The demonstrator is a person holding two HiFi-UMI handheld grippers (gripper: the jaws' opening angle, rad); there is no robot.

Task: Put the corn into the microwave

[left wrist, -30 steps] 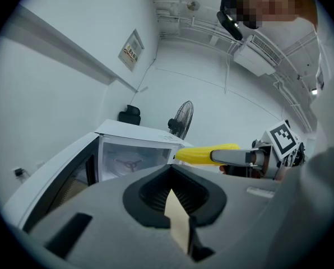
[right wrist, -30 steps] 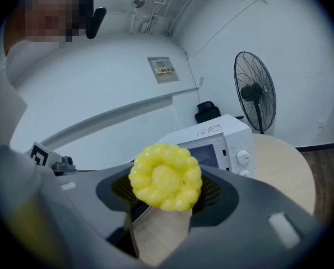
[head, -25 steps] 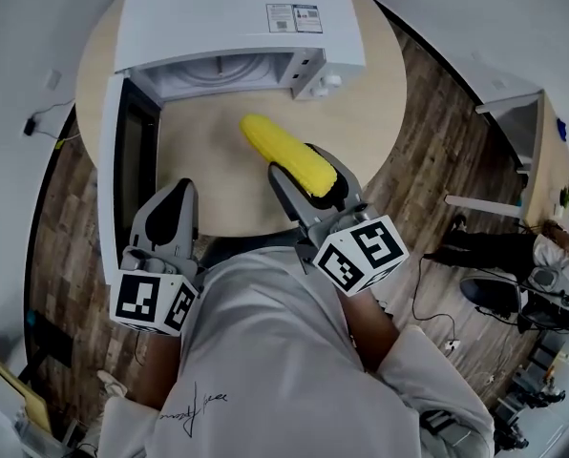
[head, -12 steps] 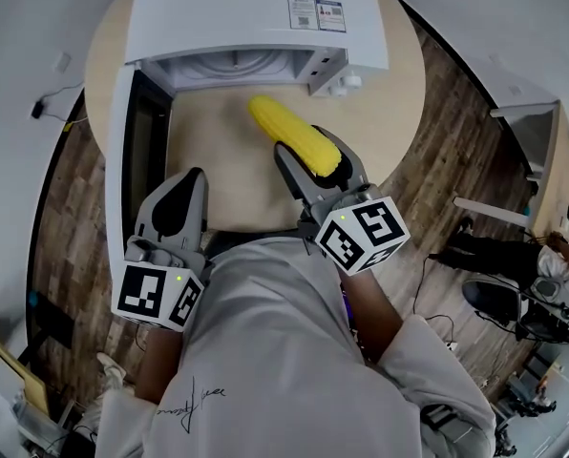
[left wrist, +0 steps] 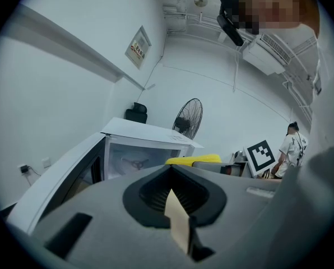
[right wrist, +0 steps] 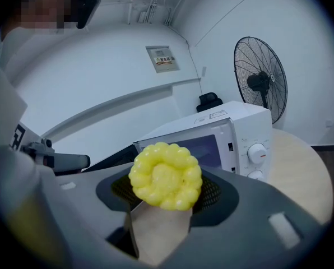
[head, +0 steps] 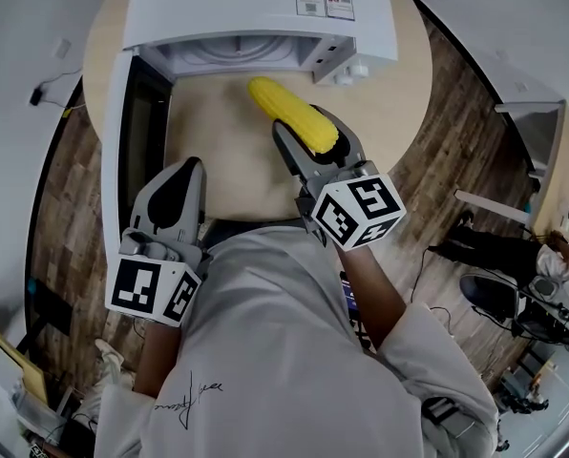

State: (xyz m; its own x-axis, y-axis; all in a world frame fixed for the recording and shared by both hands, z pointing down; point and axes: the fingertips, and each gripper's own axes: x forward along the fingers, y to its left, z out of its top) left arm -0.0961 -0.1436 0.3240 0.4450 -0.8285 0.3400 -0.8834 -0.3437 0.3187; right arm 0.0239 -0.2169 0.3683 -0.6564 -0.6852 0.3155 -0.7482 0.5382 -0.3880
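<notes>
Pinching the corn cob [head: 292,125] by its near end, the right gripper [head: 313,143] is held so the cob projects ahead of the jaws toward the open microwave [head: 256,8], probably for straight insertion. The jaws of the left gripper [head: 178,177] are pressed together, empty.

– How's the right gripper [head: 313,139] held?
– Out ahead of the chest, angled forward and a little leftward, its jaws clamped on the near end of the corn [head: 286,120]. The right forearm [head: 370,296] runs bare from the sleeve up to it.
– And the left gripper [head: 184,167]?
– Lower and nearer the body, on the person's left, pointing forward. Its jaws are pressed together with nothing between them.
– The arm behind it?
– The left forearm [head: 156,351] is tucked close alongside the torso.
</notes>
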